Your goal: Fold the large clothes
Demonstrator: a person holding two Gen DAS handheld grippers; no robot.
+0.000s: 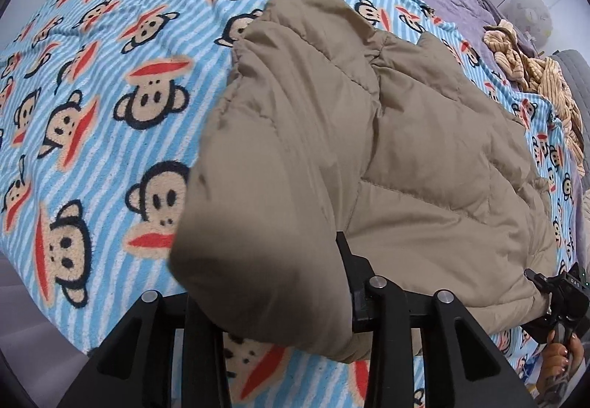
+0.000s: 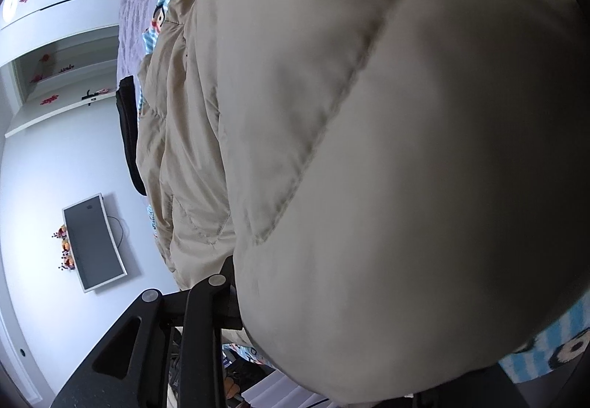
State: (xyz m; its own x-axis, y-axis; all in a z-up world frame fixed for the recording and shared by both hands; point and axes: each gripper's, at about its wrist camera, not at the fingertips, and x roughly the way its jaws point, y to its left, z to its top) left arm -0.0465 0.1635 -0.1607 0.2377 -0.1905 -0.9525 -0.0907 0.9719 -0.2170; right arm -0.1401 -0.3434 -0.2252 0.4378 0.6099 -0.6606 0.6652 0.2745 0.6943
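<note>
Start from the blanket (image 1: 92, 113) at the left and treat its bare stripes as spare room, not as landing ground. Find the jacket (image 1: 368, 131) spread across the middle and right of that blanket, puffy, with one thick flap raised close to the lens. Carry that flap over in one level sweep and lay it flat on the rest of the jacket, edges matched, rather than dropping it in a heap. Press out trapped air after landing. Expect springy padding to push back and unroll. Keep both ends moving together to avoid a twisted crease.

Next, the left gripper (image 1: 295, 260): pointed steeply down at the bed, flap bulging between its fingers. Only the right finger (image 1: 346, 256) in sight, touching the cloth, the other buried under it. Cannot tell from this whether clamped on the flap or merely standing around it.

Further right, at the jacket's near edge, note the right gripper (image 1: 549, 290), small in that view and gripped from below by a hand (image 1: 564, 360). From its own camera, see mostly jacket, ballooning over the fingers and hiding all but the left finger (image 2: 226, 271). Rolled well over, going by the tilted wall (image 2: 55, 168) behind. Again cannot tell clamped from loose. Before letting go, check for cloth snagged on either finger.
</note>
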